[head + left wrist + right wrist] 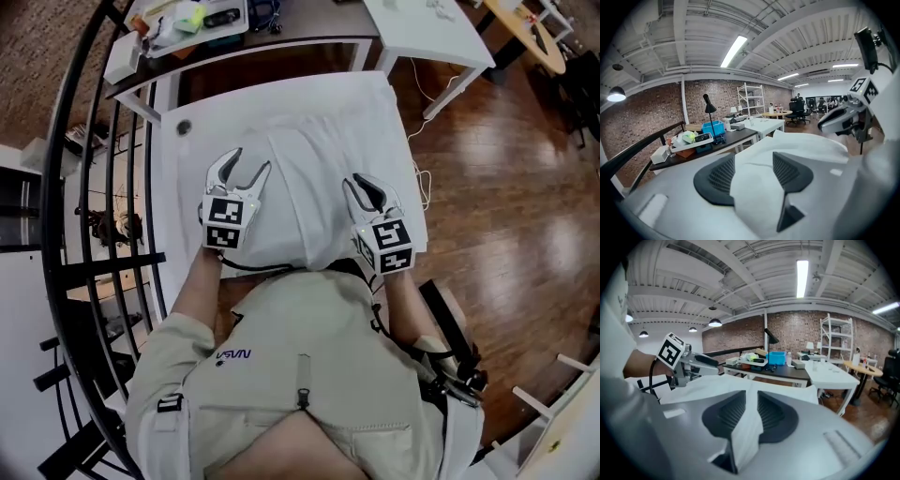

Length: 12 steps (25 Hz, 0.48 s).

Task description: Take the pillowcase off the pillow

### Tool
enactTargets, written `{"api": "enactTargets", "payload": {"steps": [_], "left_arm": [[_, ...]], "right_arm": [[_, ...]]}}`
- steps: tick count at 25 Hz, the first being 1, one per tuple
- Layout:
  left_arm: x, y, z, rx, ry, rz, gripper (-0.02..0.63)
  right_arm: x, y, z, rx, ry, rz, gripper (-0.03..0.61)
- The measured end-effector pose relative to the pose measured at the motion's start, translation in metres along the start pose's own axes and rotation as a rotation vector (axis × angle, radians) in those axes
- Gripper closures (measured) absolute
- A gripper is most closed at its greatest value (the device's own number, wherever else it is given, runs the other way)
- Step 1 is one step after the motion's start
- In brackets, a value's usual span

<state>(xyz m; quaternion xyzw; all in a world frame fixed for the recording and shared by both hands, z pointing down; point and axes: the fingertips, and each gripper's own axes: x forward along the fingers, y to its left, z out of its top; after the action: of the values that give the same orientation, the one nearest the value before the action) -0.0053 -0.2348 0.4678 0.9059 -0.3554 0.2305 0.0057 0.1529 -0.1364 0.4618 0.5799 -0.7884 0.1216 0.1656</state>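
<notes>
Nearest to the head camera is the person's beige shirt (309, 375), and just beyond it the near end of the pillowcase (323, 159) comes up to the person's body. The pillowcase, with the pillow as far as I can judge inside it, lies lengthwise on the white tabletop (178, 211). Both grippers are at this near end.

The left gripper (251, 159) has its jaws spread wide. In the left gripper view a soft bulge of white cloth stands between them, but the pads do not appear to press on it. The right gripper (361, 183) has its jaws nearly together, and in the right gripper view they pinch a thin fold of the pillowcase.

About the progress, I judge that the task is at an early stage. No bare pillow is visible apart from the cloth, and no empty pillowcase lies aside. White on white makes it hard to say where the opening of the case is, or whether some part of the pillow is already out. What is left seems to be nearly all: to take a firm hold with the left jaws also, then to pull the case along the pillow until the two are separate.
</notes>
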Motion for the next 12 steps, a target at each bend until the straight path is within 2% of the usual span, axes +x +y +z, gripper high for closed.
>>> {"api": "enactTargets", "payload": {"steps": [3,6,9,12], "left_arm": [[0.030,0.008,-0.012,0.001,0.086,-0.025,0.312],[0.057,0.005,-0.033,-0.023,0.200,-0.052,0.305],[0.068,-0.005,-0.054,-0.067,0.291,-0.085,0.317],[0.069,-0.010,-0.056,-0.096,0.304,-0.105,0.368]], "right_arm": [[0.027,-0.017,0.020,-0.024,0.011,-0.004,0.473],[0.061,-0.041,0.038,-0.041,0.034,-0.002,0.451],[0.097,-0.056,0.046,-0.068,0.087,0.020,0.449],[0.133,-0.063,0.040,-0.100,0.174,0.063,0.440]]}}
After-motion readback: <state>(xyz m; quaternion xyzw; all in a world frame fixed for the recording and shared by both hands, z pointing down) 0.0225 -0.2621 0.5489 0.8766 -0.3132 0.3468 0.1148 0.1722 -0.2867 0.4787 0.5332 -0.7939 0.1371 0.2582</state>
